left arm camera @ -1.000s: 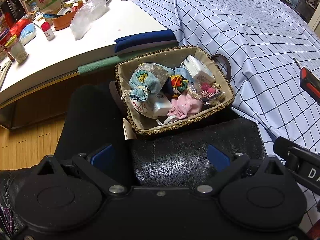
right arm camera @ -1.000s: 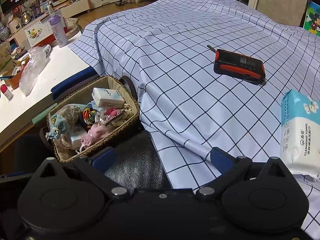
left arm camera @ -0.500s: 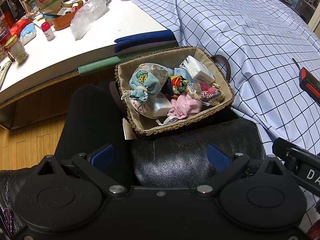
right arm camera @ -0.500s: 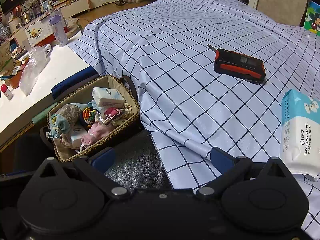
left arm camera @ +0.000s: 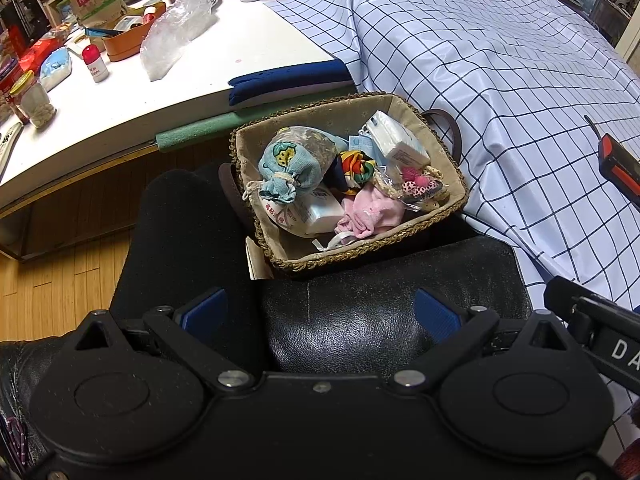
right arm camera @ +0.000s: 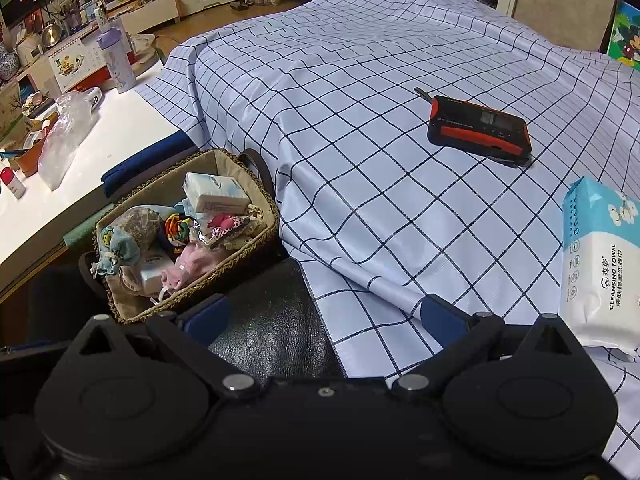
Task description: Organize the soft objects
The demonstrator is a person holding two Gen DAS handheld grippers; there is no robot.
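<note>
A: Two grippers logged. Left gripper (left arm camera: 318, 316) spread wide, holding nothing, above a black leather seat (left arm camera: 360, 320). Right gripper (right arm camera: 324, 316) likewise spread and unloaded.

B: Basket count?

A: One woven basket (left arm camera: 360, 254), past the seat, beside the checked cloth (right arm camera: 360, 120). Inside: one blue drawstring pouch (left arm camera: 284, 168), one pink sock bundle (left arm camera: 368, 212), one multicoloured scrunchie (left arm camera: 354, 164), one white tissue pack (left arm camera: 396, 140).

B: On the cloth?

A: One orange-black device (right arm camera: 480, 130), one cleansing towel pack (right arm camera: 596, 264), well apart from the basket.
</note>
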